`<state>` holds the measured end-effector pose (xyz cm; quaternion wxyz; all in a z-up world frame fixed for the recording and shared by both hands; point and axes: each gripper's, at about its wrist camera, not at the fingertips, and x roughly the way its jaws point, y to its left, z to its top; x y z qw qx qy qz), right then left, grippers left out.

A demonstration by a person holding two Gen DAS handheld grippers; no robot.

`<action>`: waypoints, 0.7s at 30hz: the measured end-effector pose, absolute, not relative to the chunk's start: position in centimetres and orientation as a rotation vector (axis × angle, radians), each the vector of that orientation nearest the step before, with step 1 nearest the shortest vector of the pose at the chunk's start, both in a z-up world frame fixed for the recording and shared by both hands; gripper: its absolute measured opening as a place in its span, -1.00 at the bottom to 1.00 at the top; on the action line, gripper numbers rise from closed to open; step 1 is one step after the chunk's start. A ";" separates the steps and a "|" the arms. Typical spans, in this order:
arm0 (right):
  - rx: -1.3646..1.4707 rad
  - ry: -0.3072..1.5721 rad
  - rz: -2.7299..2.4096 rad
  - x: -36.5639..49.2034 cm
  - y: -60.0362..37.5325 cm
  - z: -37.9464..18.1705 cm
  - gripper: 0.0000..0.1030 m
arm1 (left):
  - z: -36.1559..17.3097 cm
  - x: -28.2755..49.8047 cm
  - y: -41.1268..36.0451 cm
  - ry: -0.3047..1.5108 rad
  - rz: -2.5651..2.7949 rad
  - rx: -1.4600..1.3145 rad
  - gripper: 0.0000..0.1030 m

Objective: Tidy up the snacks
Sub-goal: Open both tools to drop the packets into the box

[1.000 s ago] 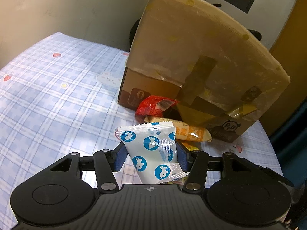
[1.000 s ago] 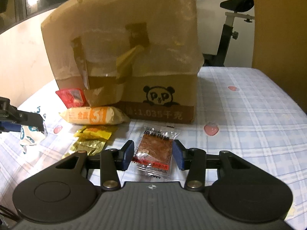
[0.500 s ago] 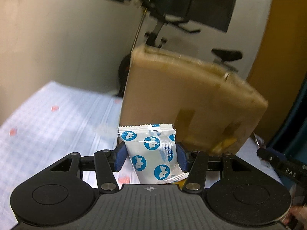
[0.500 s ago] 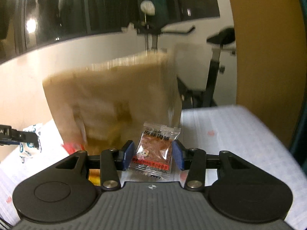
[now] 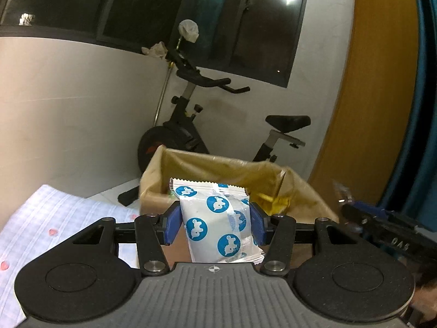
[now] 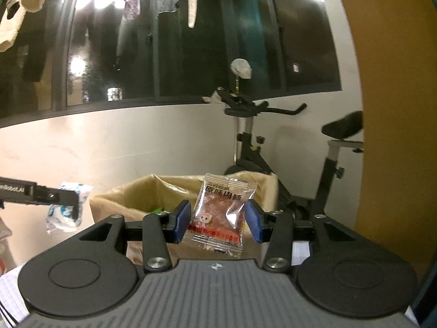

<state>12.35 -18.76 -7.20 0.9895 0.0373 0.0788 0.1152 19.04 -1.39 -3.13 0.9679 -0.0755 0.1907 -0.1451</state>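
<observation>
My left gripper is shut on a white packet with blue spots and holds it up at the near rim of the open cardboard box. My right gripper is shut on a clear packet of brown dried meat, held up at the near side of the same box. The left gripper with its white packet shows at the left of the right wrist view. The right gripper shows at the right edge of the left wrist view. The box holds some yellow and green packets, mostly hidden.
A black exercise bike stands behind the box by the white wall. The blue checked tablecloth lies at lower left. A yellow-brown door is on the right. Clothes hang over dark windows.
Both grippers have risen with their packets from table level to the height of the box's open top. The snacks lying on the table have dropped out of view.
</observation>
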 end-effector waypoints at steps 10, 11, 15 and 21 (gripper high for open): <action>-0.039 0.282 0.230 20.7 -16.3 -7.6 -0.09 | -2.5 28.1 -5.9 0.467 -0.329 -0.093 0.07; -0.043 0.297 0.222 21.2 -16.2 -7.8 -0.09 | -2.7 28.8 -6.2 0.482 -0.328 -0.086 0.07; -0.034 0.359 0.185 22.2 -16.3 -8.9 -0.07 | -3.7 30.8 -6.7 0.538 -0.298 -0.098 0.11; -0.012 0.381 0.176 22.0 -16.5 -9.0 0.10 | -4.5 31.5 -6.2 0.546 -0.300 -0.095 0.59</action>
